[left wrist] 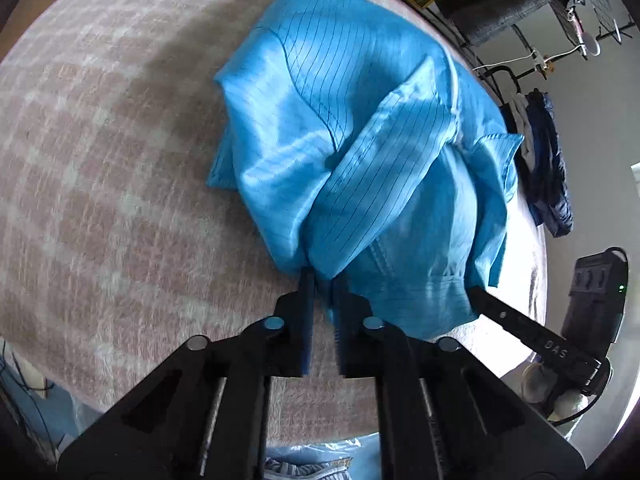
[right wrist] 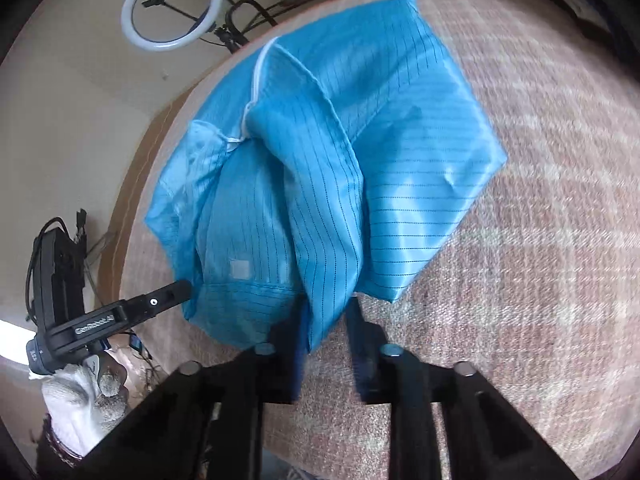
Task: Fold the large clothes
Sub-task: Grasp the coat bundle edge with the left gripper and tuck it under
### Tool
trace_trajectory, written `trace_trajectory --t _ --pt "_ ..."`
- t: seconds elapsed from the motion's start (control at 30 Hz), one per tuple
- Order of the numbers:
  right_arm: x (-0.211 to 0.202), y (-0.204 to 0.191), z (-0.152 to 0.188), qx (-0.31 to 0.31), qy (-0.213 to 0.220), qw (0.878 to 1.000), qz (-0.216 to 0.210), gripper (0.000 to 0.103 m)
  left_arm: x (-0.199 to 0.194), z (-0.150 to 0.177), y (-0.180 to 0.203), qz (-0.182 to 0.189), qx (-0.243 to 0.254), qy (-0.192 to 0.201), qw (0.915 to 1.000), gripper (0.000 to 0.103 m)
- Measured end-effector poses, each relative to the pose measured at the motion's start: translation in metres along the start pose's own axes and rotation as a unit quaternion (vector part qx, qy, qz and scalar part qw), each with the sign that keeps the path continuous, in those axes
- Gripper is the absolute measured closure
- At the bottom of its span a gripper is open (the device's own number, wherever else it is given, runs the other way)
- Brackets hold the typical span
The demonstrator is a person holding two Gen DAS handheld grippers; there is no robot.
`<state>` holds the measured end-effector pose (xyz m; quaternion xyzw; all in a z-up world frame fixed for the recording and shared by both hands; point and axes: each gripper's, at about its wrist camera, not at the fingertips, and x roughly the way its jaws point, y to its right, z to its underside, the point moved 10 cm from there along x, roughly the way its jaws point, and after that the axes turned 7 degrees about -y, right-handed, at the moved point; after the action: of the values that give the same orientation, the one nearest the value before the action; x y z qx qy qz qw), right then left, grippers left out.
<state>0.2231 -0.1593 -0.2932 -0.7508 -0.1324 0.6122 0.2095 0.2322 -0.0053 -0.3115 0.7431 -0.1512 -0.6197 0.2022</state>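
A bright blue pinstriped garment lies bunched and partly folded on a pink and white checked cloth. My left gripper is shut on a gathered edge of it at its near side. My right gripper grips a hanging fold of the same garment, its jaws narrowly apart with cloth between them. The right gripper's finger shows at the garment's right edge in the left wrist view; the left gripper's finger shows at its left edge in the right wrist view.
The checked cloth covers a table whose edge curves behind the garment. Dark clothes hang at the right. A ring light stands beyond the table. A gloved hand holds the left gripper.
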Motion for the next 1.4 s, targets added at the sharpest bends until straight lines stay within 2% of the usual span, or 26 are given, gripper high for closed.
trace_trajectory --t 0.07,0.17,0.27,0.4,0.43,0.5,0.53,0.57,0.6,0.63,0.67,0.8,0.87,0.97,1.07,1.13,1.2,1.23,1.33,1.4 --pt "-0.005 -0.01 -0.003 -0.013 0.02 1.0 0.002 0.103 -0.011 -0.007 0.001 0.004 0.003 0.023 0.9997 0.102" --pt "-0.034 -0.026 -0.016 -0.07 0.087 0.994 0.022 0.103 -0.027 -0.015 0.004 0.022 0.007 0.056 0.9982 0.102" --pt "-0.041 -0.037 -0.02 -0.12 0.121 0.983 0.065 0.103 -0.028 -0.015 0.002 0.005 0.027 0.067 0.9974 0.102" --pt "-0.015 -0.029 -0.009 -0.157 0.101 0.974 0.128 0.103 -0.003 -0.007 -0.004 -0.034 0.046 0.05 0.9971 0.102" --pt "-0.008 -0.024 -0.006 -0.156 0.084 0.976 0.129 0.103 0.002 -0.005 -0.004 -0.049 0.059 0.05 0.9958 0.102" --pt "-0.002 -0.019 0.0 -0.16 0.055 0.978 0.122 0.101 0.003 -0.002 -0.002 -0.055 0.071 0.043 0.995 0.102" --pt "-0.004 -0.018 0.002 -0.166 0.048 0.977 0.126 0.089 0.003 0.0 0.0 -0.053 0.074 0.037 0.9951 0.102" --pt "-0.009 -0.019 0.003 -0.173 0.046 0.975 0.129 0.071 -0.001 0.003 0.001 -0.053 0.077 0.036 0.995 0.101" --pt "-0.021 -0.022 0.004 -0.184 0.054 0.973 0.126 0.07 -0.007 0.006 0.003 -0.05 0.083 0.038 0.9946 0.098" --pt "-0.028 -0.023 0.003 -0.19 0.059 0.973 0.117 0.07 -0.012 0.008 0.004 -0.049 0.087 0.038 0.9942 0.091" --pt "-0.039 -0.028 0.004 -0.198 0.066 0.973 0.104 0.07 -0.02 0.01 0.006 -0.045 0.091 0.041 0.994 0.089" --pt "-0.073 -0.034 -0.02 -0.197 0.131 0.969 0.067 0.074 -0.045 0.006 0.018 -0.033 0.109 0.075 0.9907 0.088" --pt "-0.068 -0.031 -0.038 -0.178 0.141 0.972 0.055 0.083 -0.048 -0.003 0.023 -0.033 0.109 0.082 0.9901 0.088" --pt "-0.051 -0.028 -0.06 -0.151 0.146 0.976 0.055 0.09 -0.044 -0.021 0.027 -0.038 0.106 0.089 0.9897 0.088" --pt "-0.02 -0.029 -0.07 -0.161 0.128 0.977 0.06 0.09 -0.046 -0.038 0.029 -0.049 0.11 0.104 0.9872 0.088" --pt "-0.002 -0.031 -0.065 -0.186 0.105 0.973 0.09 0.09 -0.052 -0.049 0.025 -0.046 0.106 0.113 0.9868 0.088" --pt "0.01 -0.03 -0.061 -0.22 0.091 0.962 0.135 0.091 -0.056 -0.061 0.017 -0.047 0.105 0.124 0.9856 0.088" --pt "0.008 -0.03 -0.059 -0.227 0.085 0.96 0.141 0.09 -0.059 -0.069 0.012 -0.049 0.103 0.129 0.9851 0.086" --pt "-0.018 -0.034 -0.063 -0.217 0.103 0.963 0.122 0.08 -0.067 -0.089 0.001 -0.02 0.082 0.139 0.9867 0.073" --pt "-0.039 -0.041 -0.07 -0.217 0.129 0.963 0.099 0.077 -0.068 -0.099 -0.002 -0.004 0.073 0.143 0.9871 0.072"
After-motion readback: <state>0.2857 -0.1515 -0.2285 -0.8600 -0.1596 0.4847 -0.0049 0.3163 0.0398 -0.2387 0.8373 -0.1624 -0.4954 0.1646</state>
